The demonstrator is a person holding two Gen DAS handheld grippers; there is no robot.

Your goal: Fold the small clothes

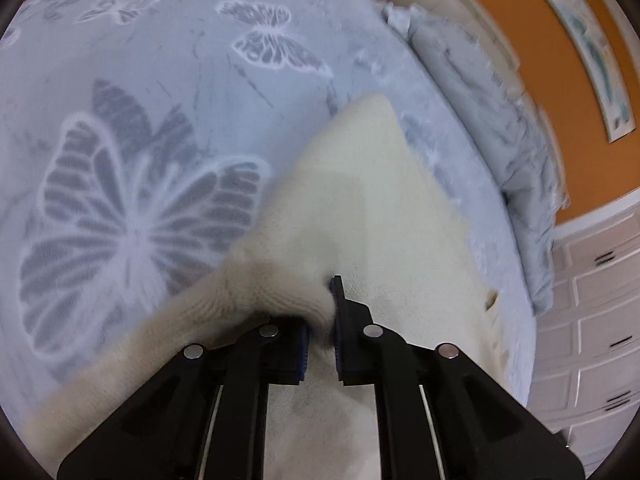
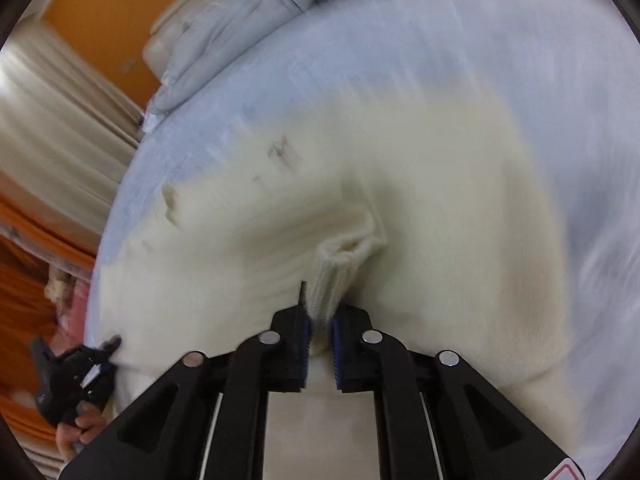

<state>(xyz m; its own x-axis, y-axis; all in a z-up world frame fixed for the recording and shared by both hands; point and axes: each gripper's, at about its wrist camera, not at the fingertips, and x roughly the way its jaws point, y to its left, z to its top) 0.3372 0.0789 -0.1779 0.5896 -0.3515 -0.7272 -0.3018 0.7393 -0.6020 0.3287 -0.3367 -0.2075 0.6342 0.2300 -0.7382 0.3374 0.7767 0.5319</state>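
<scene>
A cream knitted sweater (image 1: 372,200) lies on a pale blue bedspread with butterfly patterns (image 1: 132,128). My left gripper (image 1: 320,312) is shut on a ribbed edge of the sweater, with cloth bunched between the pads. In the right wrist view the sweater (image 2: 420,184) spreads over the bed, and my right gripper (image 2: 320,312) is shut on its ribbed sleeve cuff (image 2: 340,268), whose open end points away from me. The left gripper (image 2: 76,376) shows at the lower left there, at the sweater's edge, held by a hand.
Pale blue pillows (image 1: 480,92) lie along the bed's head against an orange wall (image 1: 560,120). White drawers (image 1: 592,320) stand at the right of the bed. Beige curtains (image 2: 52,128) hang beyond the bed's edge.
</scene>
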